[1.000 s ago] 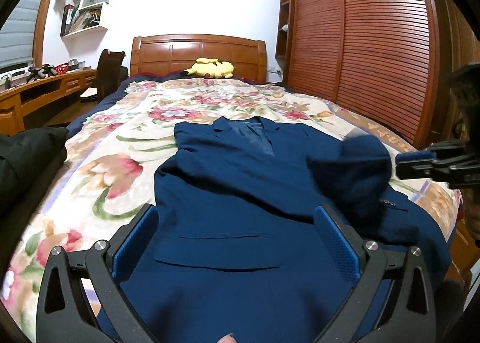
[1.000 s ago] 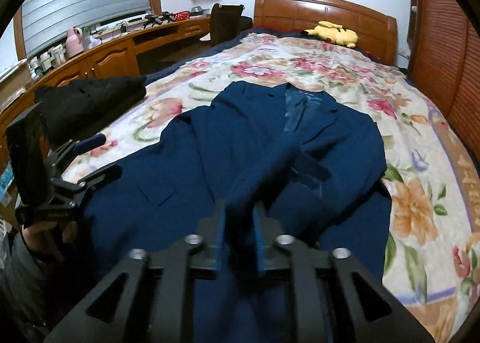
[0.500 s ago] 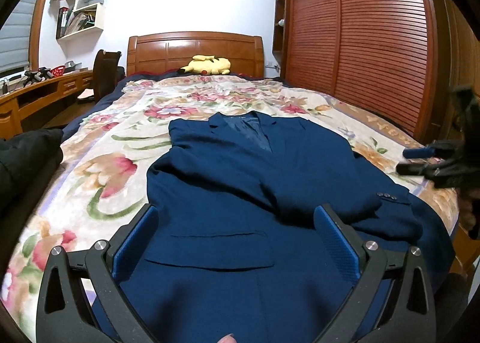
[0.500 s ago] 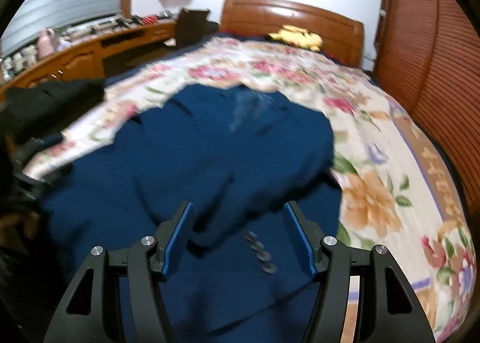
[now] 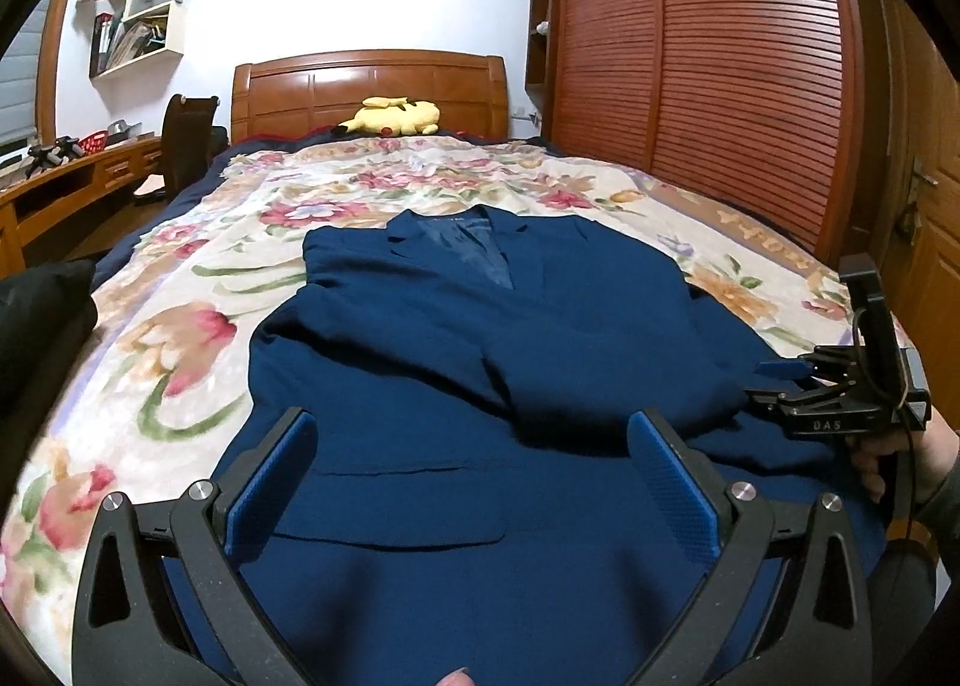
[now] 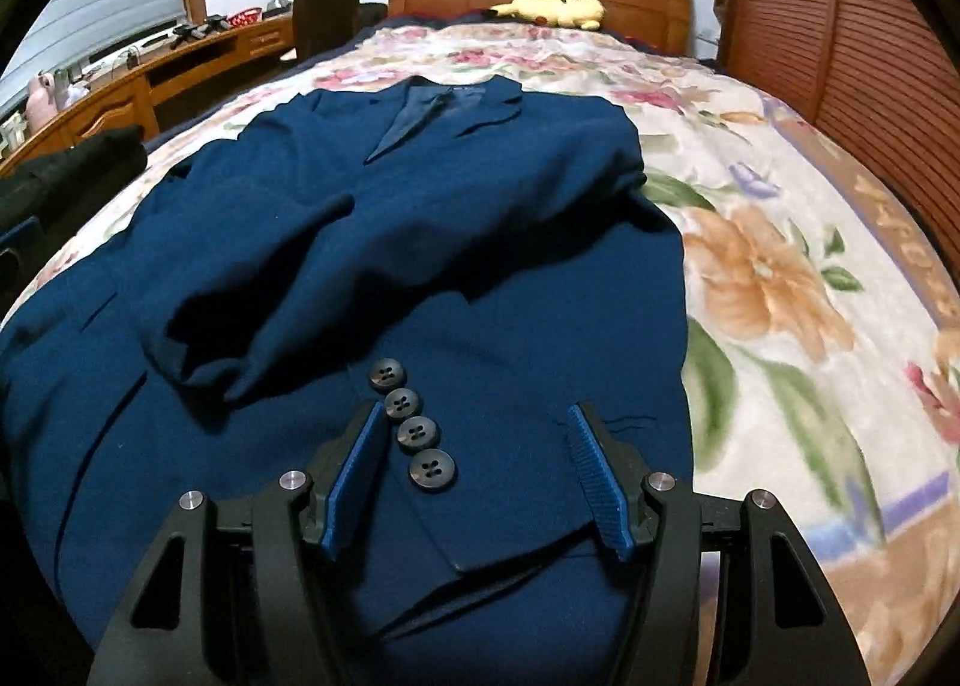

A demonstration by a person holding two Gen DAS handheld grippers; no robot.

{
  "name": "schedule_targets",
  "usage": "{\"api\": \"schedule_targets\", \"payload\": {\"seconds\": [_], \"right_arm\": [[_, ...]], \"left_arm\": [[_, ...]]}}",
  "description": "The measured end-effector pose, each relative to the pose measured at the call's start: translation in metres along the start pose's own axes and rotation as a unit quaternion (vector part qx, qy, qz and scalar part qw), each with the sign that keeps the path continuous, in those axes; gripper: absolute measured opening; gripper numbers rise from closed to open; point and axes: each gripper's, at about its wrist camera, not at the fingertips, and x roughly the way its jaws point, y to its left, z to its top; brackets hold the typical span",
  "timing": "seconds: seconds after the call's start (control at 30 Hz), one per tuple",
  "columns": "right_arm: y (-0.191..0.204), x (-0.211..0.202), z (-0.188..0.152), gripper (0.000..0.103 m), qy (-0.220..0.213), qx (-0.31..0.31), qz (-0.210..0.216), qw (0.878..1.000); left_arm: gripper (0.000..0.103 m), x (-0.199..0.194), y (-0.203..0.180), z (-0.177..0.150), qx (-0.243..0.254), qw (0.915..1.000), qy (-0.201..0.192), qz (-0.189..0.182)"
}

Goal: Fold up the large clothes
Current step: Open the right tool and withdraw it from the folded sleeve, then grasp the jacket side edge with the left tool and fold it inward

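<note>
A navy blue suit jacket (image 5: 456, 362) lies face up on the flowered bedspread (image 5: 180, 338), collar toward the headboard. Both sleeves are folded in across the chest. My left gripper (image 5: 474, 476) is open and empty, hovering over the jacket's lower front near the pocket flap. My right gripper (image 6: 474, 446) is open and empty, just above the folded sleeve's cuff with its several dark buttons (image 6: 414, 428). The jacket (image 6: 390, 218) fills the right wrist view. The right gripper also shows at the right edge of the left wrist view (image 5: 780, 380).
A yellow plush toy (image 5: 393, 116) lies by the wooden headboard (image 5: 372, 86). A slatted wooden wardrobe (image 5: 720, 56) runs along the right. A desk (image 6: 138, 80) and chair (image 6: 324, 8) stand on the left. A black garment (image 5: 36, 314) lies at the bed's left edge.
My right gripper let go of the sleeve it was carrying across the jacket, opened, and drew back toward the cuff. The sleeve now lies flat on the chest. My left gripper stayed open.
</note>
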Motion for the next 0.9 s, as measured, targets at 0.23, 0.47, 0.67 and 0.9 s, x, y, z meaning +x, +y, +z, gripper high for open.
{"api": "schedule_targets", "payload": {"seconds": [0.23, 0.47, 0.67, 0.9], "right_arm": [[0.012, 0.011, -0.002, 0.065, -0.001, -0.006, -0.01, 1.0], [0.0, 0.007, -0.011, 0.065, -0.022, 0.004, 0.007, 1.0], [-0.01, -0.014, -0.019, 0.065, -0.02, 0.001, 0.016, 1.0], [-0.016, -0.04, -0.019, 0.065, -0.037, 0.006, 0.01, 0.999]], "left_arm": [[0.103, 0.01, -0.016, 0.021, 0.001, 0.9995, 0.017, -0.025], [0.103, 0.039, -0.051, 0.048, 0.029, 0.9977, 0.044, -0.043], [0.08, 0.078, -0.083, 0.061, 0.035, 0.992, 0.1, -0.069], [0.06, 0.119, -0.12, 0.062, 0.06, 0.9808, 0.176, -0.059]]}}
